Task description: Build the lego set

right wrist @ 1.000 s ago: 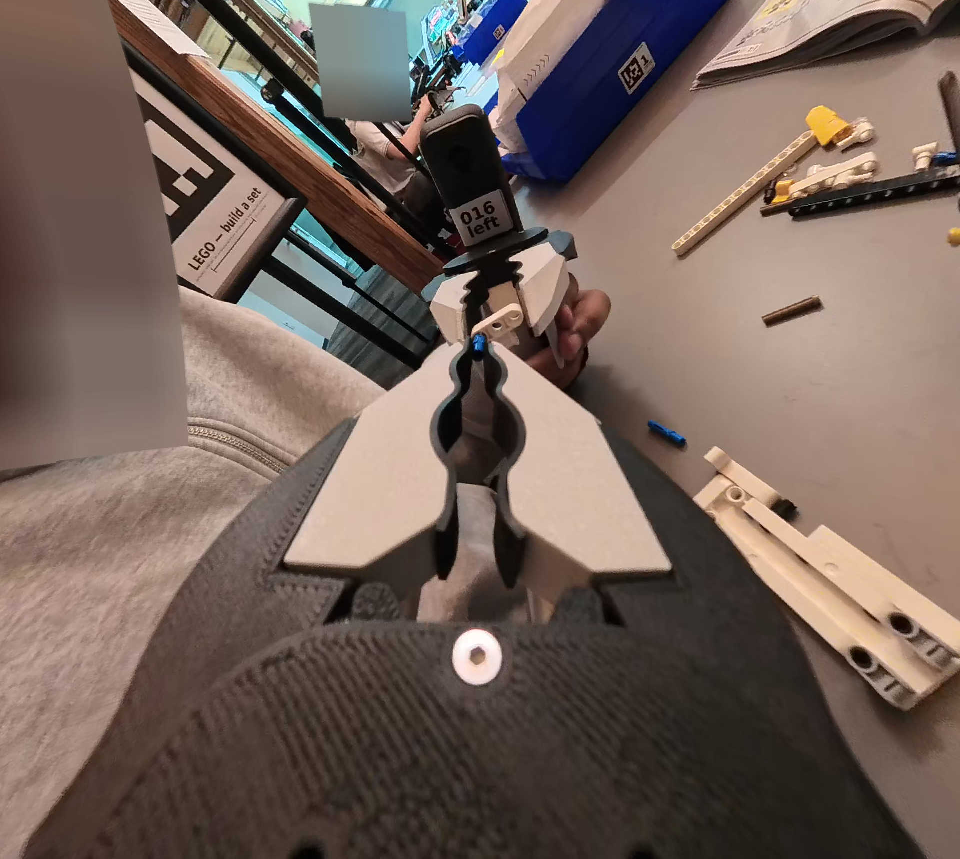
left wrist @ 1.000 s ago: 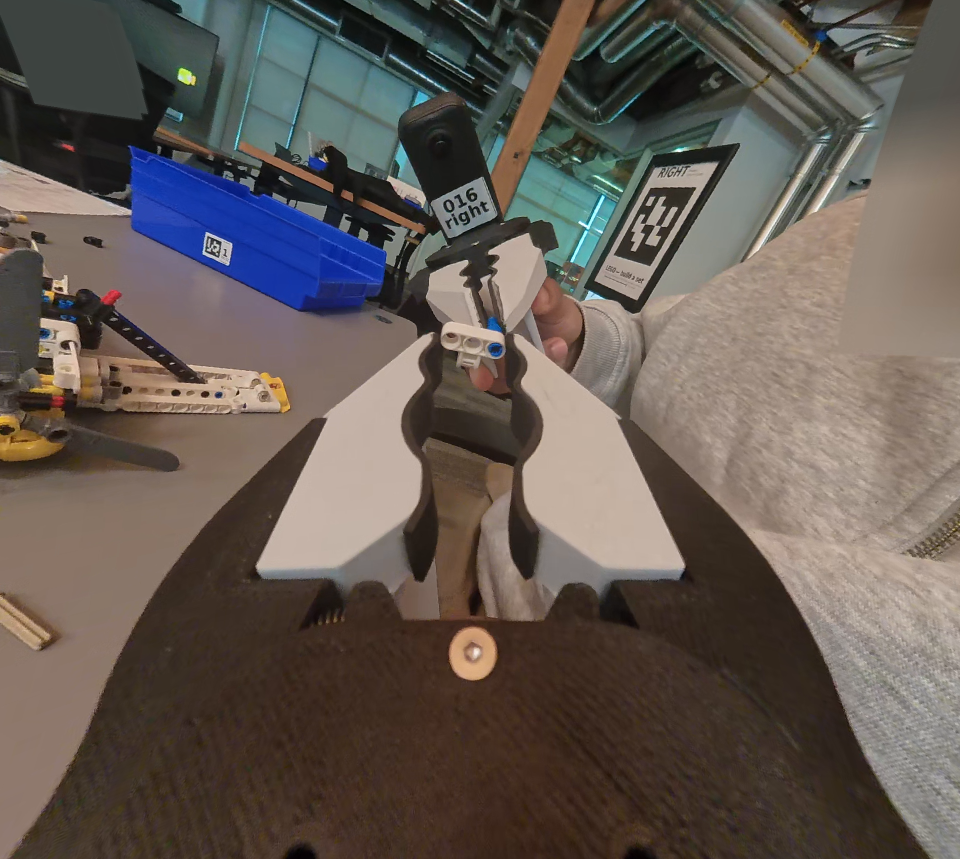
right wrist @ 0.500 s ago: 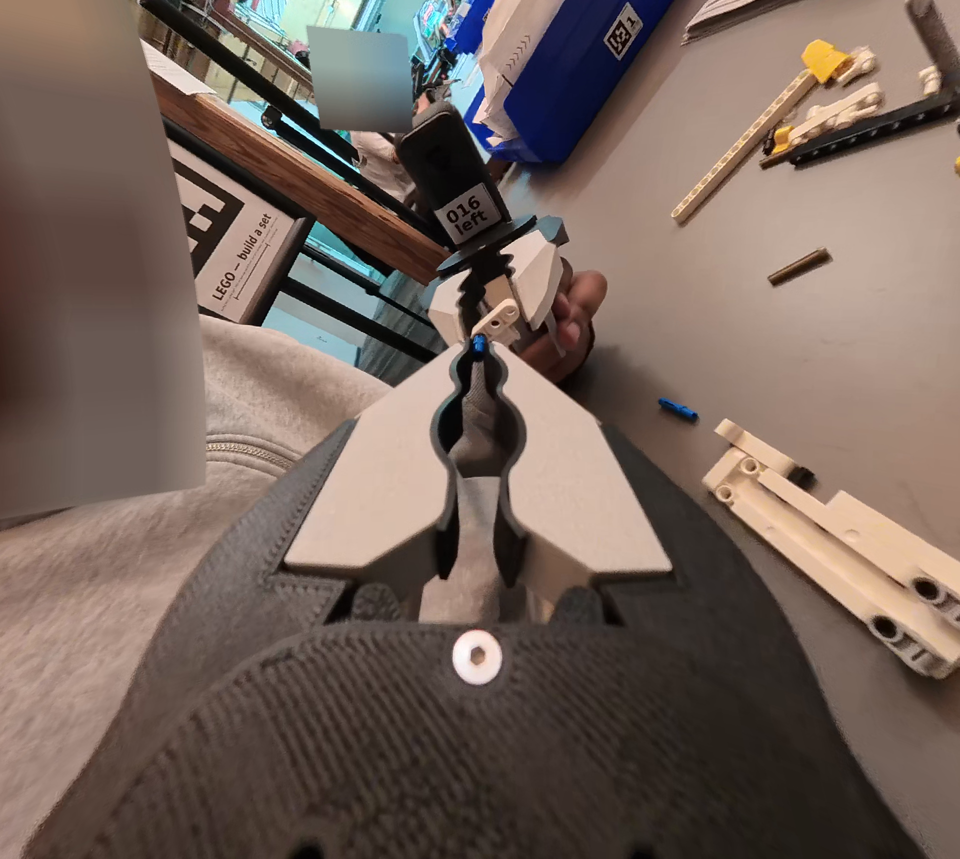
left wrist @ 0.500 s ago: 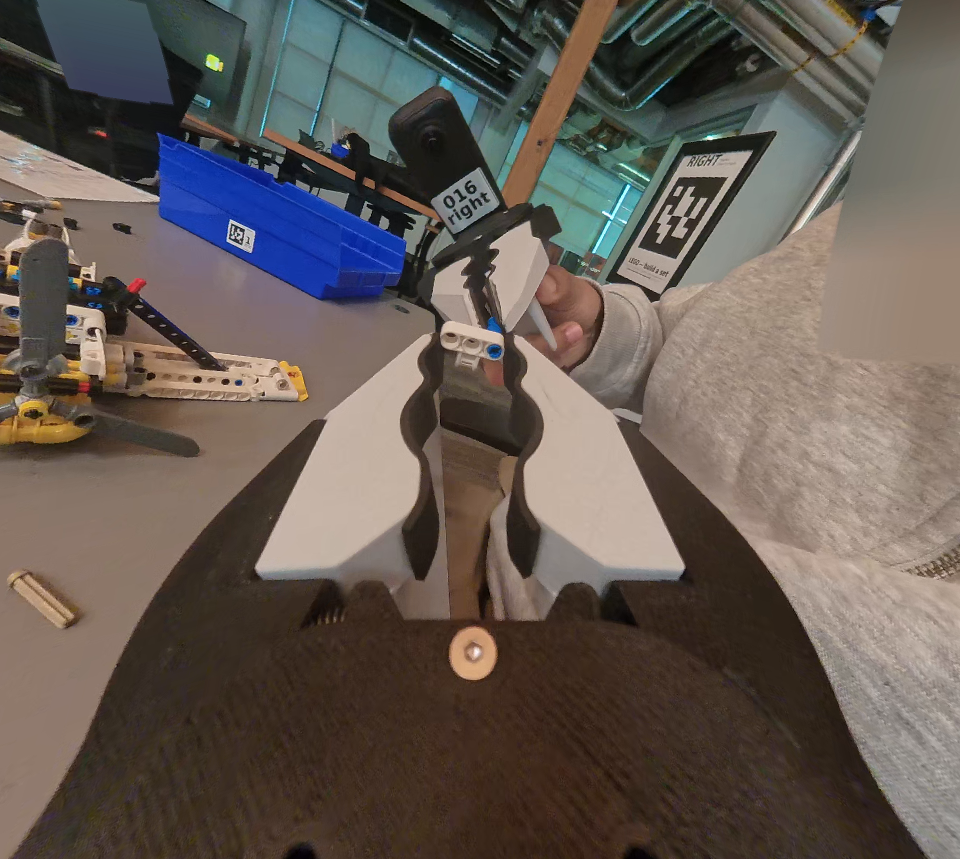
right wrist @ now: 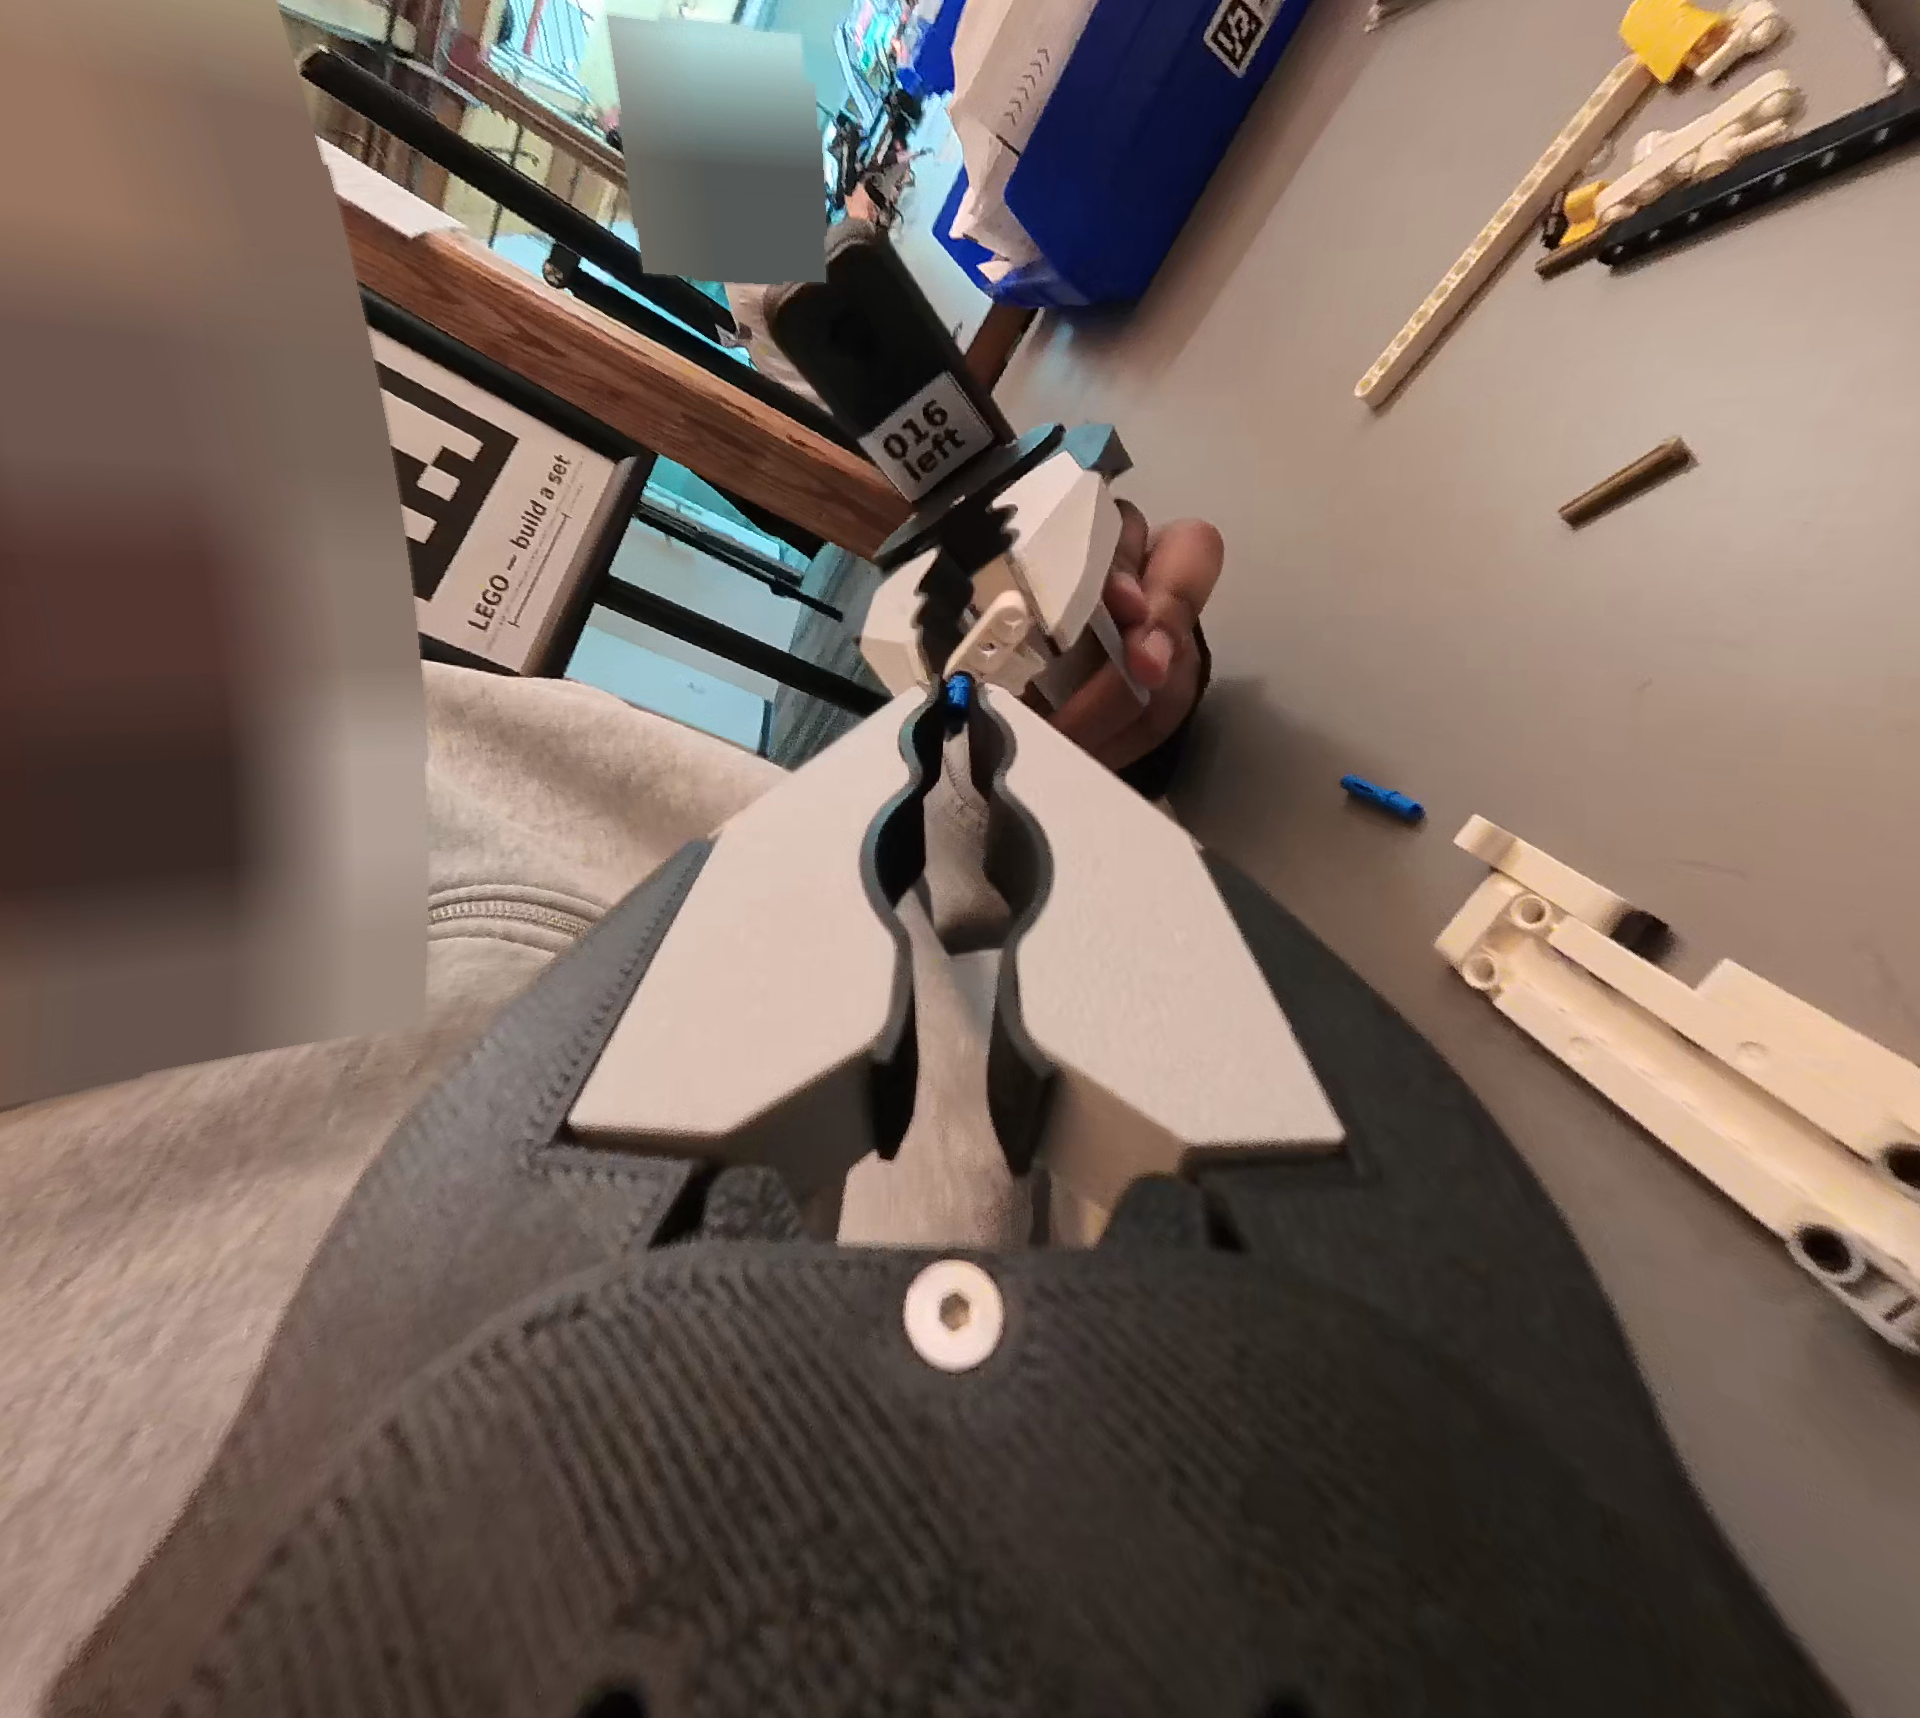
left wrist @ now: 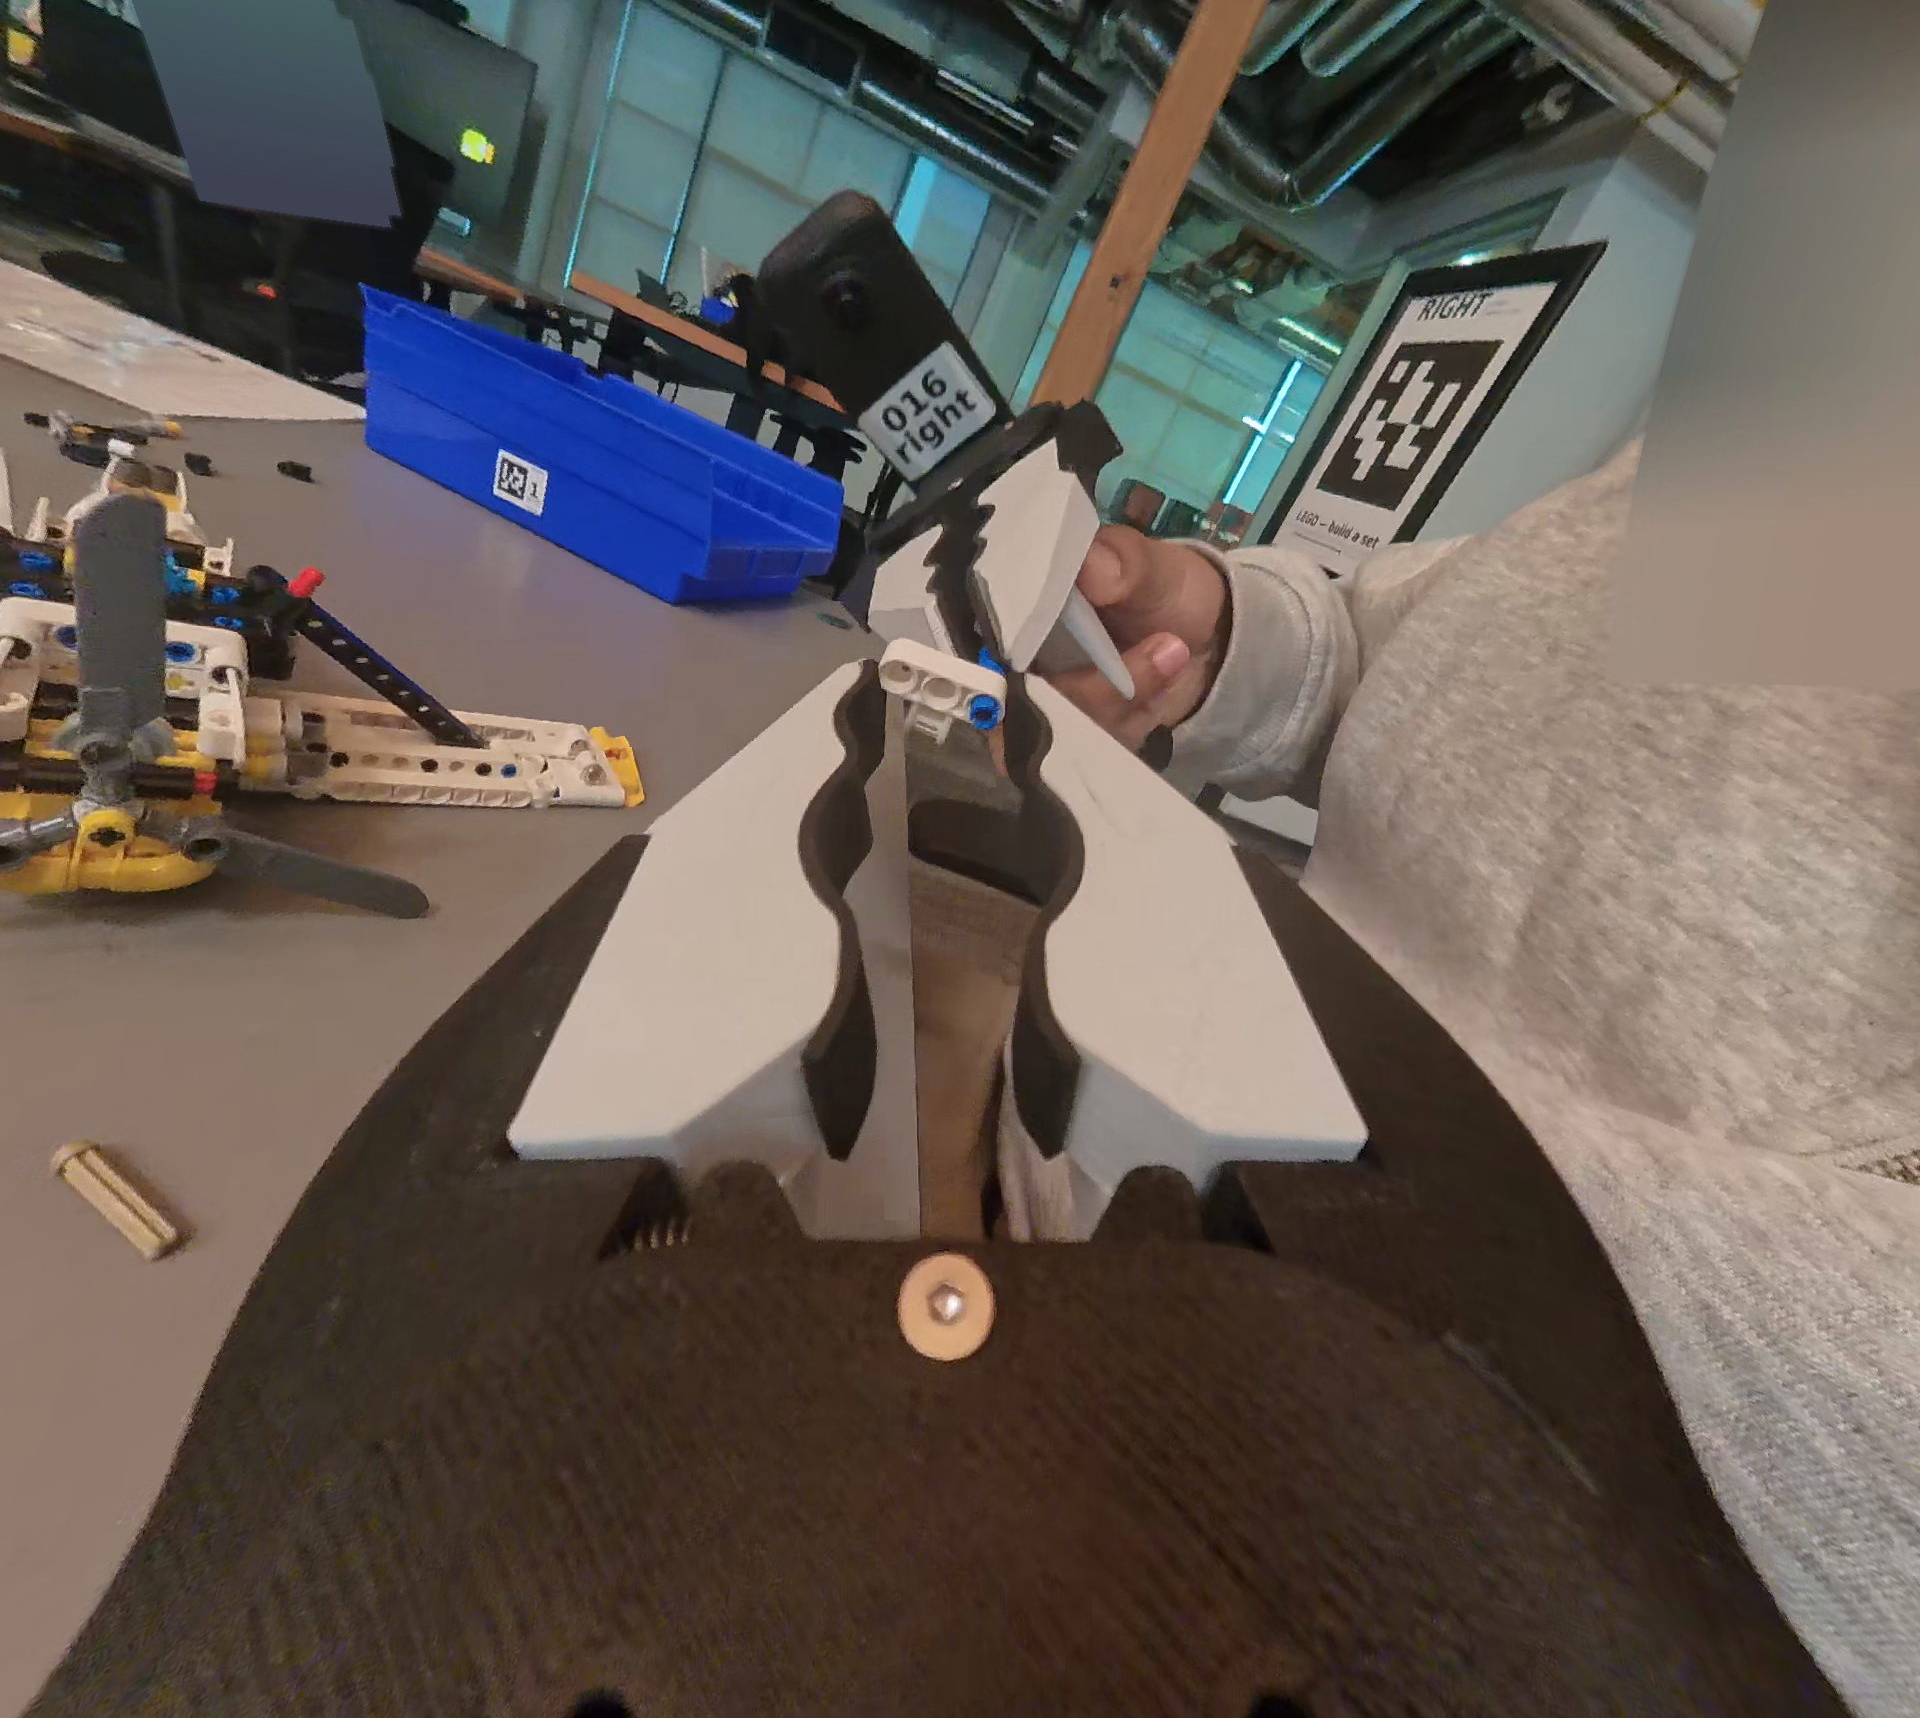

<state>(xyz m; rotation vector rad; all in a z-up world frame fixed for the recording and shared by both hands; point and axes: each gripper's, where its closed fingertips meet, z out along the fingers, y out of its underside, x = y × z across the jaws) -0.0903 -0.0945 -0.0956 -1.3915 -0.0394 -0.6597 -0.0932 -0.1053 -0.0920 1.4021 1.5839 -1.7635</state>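
Your left gripper (left wrist: pixel 940 692) had its fingers closed on a small white beam (left wrist: pixel 940 686), a short piece with round holes along its face and a blue pin (left wrist: pixel 987 712) showing at one end, held in the air above the counter (left wrist: pixel 312 993) edge. Your right gripper (right wrist: pixel 951 702) faced it tip to tip, its fingers pinched on a blue pin (right wrist: pixel 956 689) just beside the beam. On the counter sat the part-built model (left wrist: pixel 156 733) in white, black and yellow with grey rotor blades, with a blue bin (left wrist: pixel 582 463) behind it and a tan peg (left wrist: pixel 120 1195) lying loose.
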